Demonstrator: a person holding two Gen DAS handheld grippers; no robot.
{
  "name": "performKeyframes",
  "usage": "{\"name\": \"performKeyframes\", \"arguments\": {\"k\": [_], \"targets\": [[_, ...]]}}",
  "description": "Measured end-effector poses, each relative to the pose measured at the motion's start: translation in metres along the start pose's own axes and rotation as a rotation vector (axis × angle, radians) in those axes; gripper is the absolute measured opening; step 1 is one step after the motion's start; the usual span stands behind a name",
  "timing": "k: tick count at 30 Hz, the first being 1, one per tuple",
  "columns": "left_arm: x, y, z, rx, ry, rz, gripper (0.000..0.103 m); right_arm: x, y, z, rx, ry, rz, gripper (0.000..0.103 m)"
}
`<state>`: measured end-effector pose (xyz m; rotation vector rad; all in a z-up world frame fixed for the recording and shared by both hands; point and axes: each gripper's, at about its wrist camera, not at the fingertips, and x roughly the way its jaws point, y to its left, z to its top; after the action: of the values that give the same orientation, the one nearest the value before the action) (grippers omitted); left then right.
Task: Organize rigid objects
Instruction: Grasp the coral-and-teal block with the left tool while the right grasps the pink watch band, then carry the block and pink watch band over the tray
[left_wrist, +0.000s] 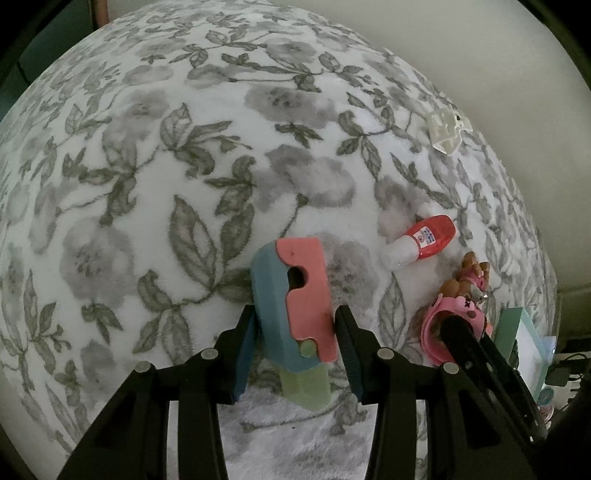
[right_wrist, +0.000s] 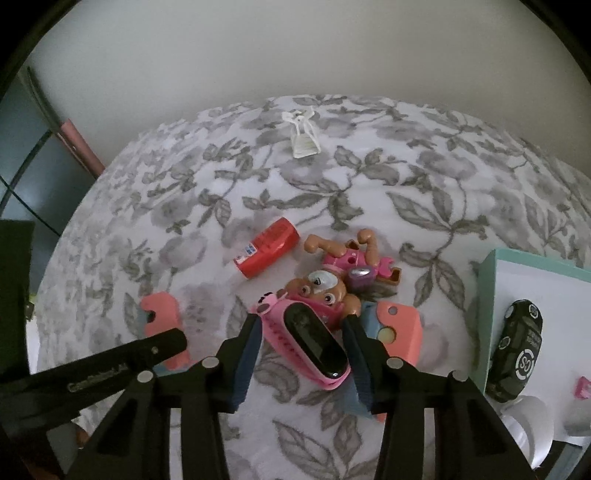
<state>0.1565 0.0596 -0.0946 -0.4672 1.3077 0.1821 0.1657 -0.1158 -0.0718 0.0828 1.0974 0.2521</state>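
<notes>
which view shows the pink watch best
The right wrist view: the pink watch lies whole between that gripper's fingers, dark screen up. In the left wrist view only a curl of its strap shows, half hidden behind the right gripper's finger.

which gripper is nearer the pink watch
Right. The right gripper has the pink watch between its pads. The left gripper is off to the watch's left, around a pink and blue block.

Place: we read a home, likely a bedroom.
Surface: soft floral blanket (left_wrist: 147, 184) beside a plain wall (right_wrist: 295, 55).
Contents: we see a toy dog (right_wrist: 332, 280), toy car (right_wrist: 517, 347).
</notes>
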Motion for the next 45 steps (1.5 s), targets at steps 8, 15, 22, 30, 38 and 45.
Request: {"name": "performKeyframes", "arguments": {"k": [8, 15, 22, 30, 38, 45], "targets": [[0.001, -0.004, -0.002, -0.031, -0.030, -0.005, 0.043, -0.002, -0.011, -0.001, 0.057, 0.003, 0.034, 0.024], [-0.005, -0.001, -0.002, -0.029, -0.050, -0.021, 0.042, -0.020, -0.016, 0.000, 0.082, -0.022, 0.045, 0.016], [-0.037, -0.016, -0.003, 0.015, -0.122, -0.052, 0.042, -0.044, -0.027, -0.002, 0.124, -0.056, 0.061, 0.016], [-0.076, -0.044, -0.008, 0.092, -0.210, -0.112, 0.042, -0.101, -0.054, -0.003, 0.213, -0.157, 0.035, 0.016], [-0.093, -0.083, -0.026, 0.199, -0.227, -0.175, 0.042, -0.142, -0.095, -0.017, 0.303, -0.185, -0.059, 0.016], [-0.093, -0.127, -0.052, 0.304, -0.182, -0.266, 0.042, -0.171, -0.139, -0.038, 0.397, -0.210, -0.160, 0.016]]}}
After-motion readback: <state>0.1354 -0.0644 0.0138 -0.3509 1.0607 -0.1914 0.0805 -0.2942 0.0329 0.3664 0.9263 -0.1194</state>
